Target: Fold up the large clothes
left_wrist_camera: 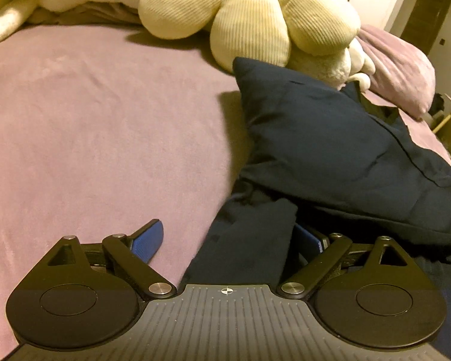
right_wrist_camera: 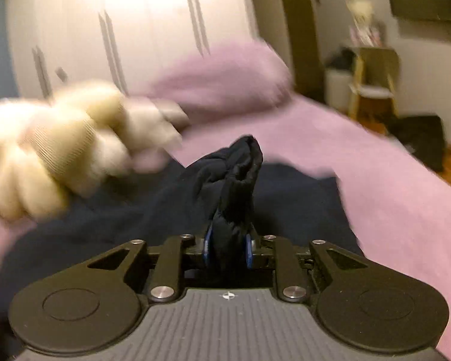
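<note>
**Navy garment bunched on the pink bed, right gripper clamped on a fold**

Here is the left gripper (left_wrist_camera: pixel 228 240), jaws spread wide, one blue pad (left_wrist_camera: pixel 148 240) resting over the pink bedsheet (left_wrist_camera: pixel 90 120) at 9 o'clock and the other half hidden behind dark cloth at 3 o'clock. A strip of the navy garment (left_wrist_camera: pixel 330 144) runs straight up between the fingers, not pinched by either pad. From there the cloth stretches toward 1 o'clock, its long axis slanting from the gripper up to a squared corner that points at 12 o'clock and sits just beside the cream flower-shaped cushion (left_wrist_camera: pixel 255 12). A small white plush toy (left_wrist_camera: pixel 354 66) touches the garment's far edge, and a pink pillow (left_wrist_camera: pixel 403 69) lies at 2 o'clock.

Over to the right wrist view, blurred. The right gripper (right_wrist_camera: pixel 228 249) has its blue pads drawn in tight on a thick wad of the navy garment (right_wrist_camera: pixel 231 186), which stands upright out of the jaws toward 12 o'clock. The rest of the cloth spreads flat on the bedsheet (right_wrist_camera: pixel 391 186) below. The flower cushion (right_wrist_camera: pixel 54 147) smears past at 9 o'clock, the pillow (right_wrist_camera: pixel 225 81) at 12, white wardrobe doors (right_wrist_camera: pixel 120 24) behind.
</note>
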`<state>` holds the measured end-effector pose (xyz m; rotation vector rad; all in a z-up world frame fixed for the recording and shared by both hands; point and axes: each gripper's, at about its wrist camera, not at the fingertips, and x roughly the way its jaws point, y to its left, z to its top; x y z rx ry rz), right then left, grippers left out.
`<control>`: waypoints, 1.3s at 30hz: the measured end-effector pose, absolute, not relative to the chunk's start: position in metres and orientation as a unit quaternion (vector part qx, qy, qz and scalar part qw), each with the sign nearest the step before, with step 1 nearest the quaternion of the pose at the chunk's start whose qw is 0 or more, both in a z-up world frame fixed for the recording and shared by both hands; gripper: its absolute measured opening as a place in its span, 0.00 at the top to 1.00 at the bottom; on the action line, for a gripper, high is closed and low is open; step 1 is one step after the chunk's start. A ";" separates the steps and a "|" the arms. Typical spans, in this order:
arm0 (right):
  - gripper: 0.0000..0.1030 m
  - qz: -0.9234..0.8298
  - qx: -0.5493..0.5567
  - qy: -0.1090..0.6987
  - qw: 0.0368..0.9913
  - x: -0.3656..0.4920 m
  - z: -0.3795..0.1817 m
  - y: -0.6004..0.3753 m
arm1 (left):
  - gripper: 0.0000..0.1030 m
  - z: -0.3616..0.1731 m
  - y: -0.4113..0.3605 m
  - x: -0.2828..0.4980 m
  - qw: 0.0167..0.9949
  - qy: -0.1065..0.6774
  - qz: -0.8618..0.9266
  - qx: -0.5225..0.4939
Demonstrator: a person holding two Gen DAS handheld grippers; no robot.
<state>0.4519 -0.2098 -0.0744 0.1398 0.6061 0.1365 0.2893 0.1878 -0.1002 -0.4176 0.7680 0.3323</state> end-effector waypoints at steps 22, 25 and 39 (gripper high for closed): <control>0.79 0.077 0.445 0.394 0.801 0.460 -0.143 -0.288 | 0.22 -0.087 0.138 0.344 0.894 0.380 0.089 -0.219; 0.79 0.080 0.417 0.398 0.813 0.464 -0.141 -0.296 | 0.23 -0.090 0.137 0.361 0.894 0.388 0.101 -0.200; 0.67 0.107 0.373 0.387 0.837 0.456 -0.139 -0.299 | 0.16 -0.094 0.130 0.349 0.901 0.393 0.088 -0.160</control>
